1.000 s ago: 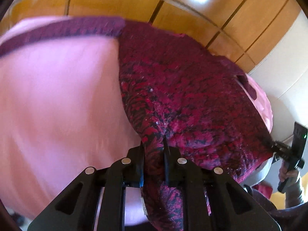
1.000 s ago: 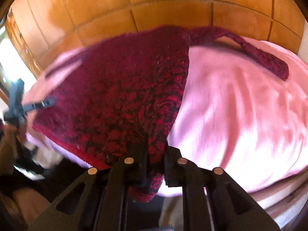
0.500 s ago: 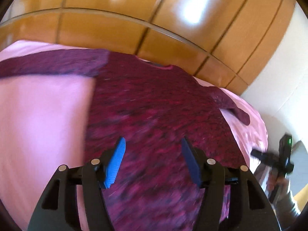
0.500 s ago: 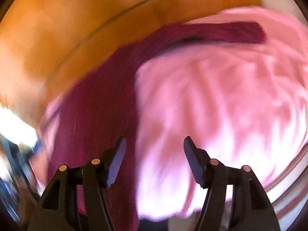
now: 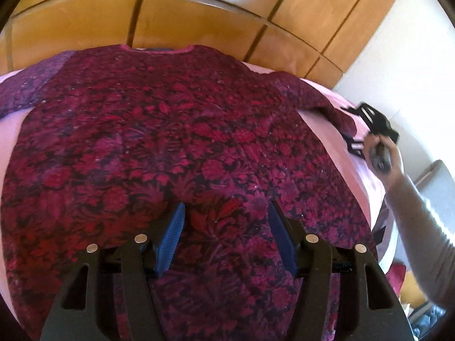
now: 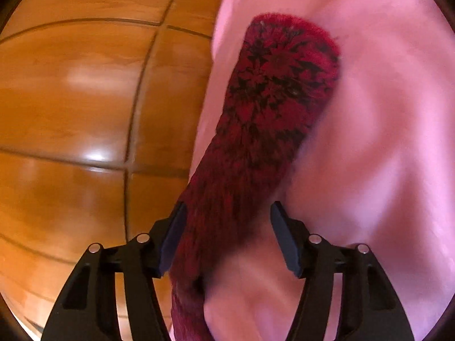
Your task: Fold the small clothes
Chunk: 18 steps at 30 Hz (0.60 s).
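Note:
A dark red and black patterned sweater [image 5: 184, 147] lies spread flat on the pink bed cover [image 5: 321, 125], neckline at the far side. My left gripper [image 5: 226, 221] hovers open over the sweater's lower body, nothing between its blue pads. The right gripper [image 5: 349, 129] shows in the left wrist view at the end of the right sleeve, held by a hand. In the right wrist view the sleeve [image 6: 273, 99] runs lengthwise between the jaws of the right gripper [image 6: 227, 221]. Those jaws are closing; the left pad is at the sleeve's edge, the right pad stands apart from it.
Glossy wooden panels [image 5: 199, 20] rise right behind the bed and fill the left of the right wrist view [image 6: 71, 113]. A white wall and a person's grey-sleeved arm [image 5: 421, 213] are at the right. Pink cover [image 6: 384, 142] spreads right of the sleeve.
Both grippers let go of the sweater's hem and opened. The sweater now lies flat. The right gripper rolled and swung over to the sleeve end; the left one moved over the body.

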Tool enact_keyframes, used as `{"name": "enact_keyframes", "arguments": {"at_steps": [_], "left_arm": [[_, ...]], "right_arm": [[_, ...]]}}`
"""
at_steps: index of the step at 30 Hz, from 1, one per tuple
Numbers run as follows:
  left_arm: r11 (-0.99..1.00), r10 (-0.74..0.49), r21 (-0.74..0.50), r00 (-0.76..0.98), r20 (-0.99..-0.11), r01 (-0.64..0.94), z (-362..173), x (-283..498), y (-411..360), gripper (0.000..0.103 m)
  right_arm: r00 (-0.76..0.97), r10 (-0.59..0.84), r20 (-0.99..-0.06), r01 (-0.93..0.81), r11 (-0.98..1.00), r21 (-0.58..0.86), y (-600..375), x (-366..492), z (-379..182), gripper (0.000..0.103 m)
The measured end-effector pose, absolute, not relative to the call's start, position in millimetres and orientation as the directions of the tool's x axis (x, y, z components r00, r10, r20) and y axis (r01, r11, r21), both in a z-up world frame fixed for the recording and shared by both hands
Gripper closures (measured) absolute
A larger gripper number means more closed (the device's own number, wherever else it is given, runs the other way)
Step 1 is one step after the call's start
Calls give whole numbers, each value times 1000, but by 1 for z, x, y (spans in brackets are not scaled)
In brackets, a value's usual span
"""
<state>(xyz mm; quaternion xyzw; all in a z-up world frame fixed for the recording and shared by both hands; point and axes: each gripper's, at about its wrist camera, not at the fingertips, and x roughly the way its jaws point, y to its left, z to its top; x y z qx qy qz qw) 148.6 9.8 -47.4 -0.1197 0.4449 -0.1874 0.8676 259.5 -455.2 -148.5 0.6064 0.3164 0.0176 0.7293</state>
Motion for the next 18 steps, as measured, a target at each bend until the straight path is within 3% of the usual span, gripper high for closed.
{"name": "enact_keyframes", "arguments": {"at_steps": [1,3,4,8,11,13,15,16,17,18], "left_arm": [[900,-433,-377,534,-726,218,-48,149,10,44],[896,-441,-390,530,-724,213,-50,151,12,44],[893,-446,-398,529,-722,210,-51,152,12,44],[890,-450,-407,531,-718,204,-54,147,19,44],[891,-449,-404,534,-717,207,-58,147,19,44],[892,-448,-402,535,-717,207,-59,148,19,44],[890,-451,-408,534,-715,205,-58,148,21,44],[886,-456,-417,534,-712,202,-58,148,23,44],[885,-459,-421,534,-710,200,-56,148,25,44],[886,-456,-420,535,-711,197,-54,147,25,44]], "right_arm": [[798,404,-448,365,268,892,-455,270,-149,49],[774,396,-495,384,329,863,-452,287,-143,65],[756,376,-536,394,393,831,-455,294,-138,92],[783,121,-611,369,700,611,-456,298,-73,95],[746,-192,-637,408,889,209,-429,304,-53,95],[673,-195,-713,390,913,118,-419,319,-80,93],[619,-151,-771,420,893,162,-428,320,-107,89],[618,-112,-778,436,873,220,-433,316,-116,84],[627,-113,-771,443,866,234,-436,306,-115,63],[625,-120,-771,460,855,240,-436,298,-111,50]]}}
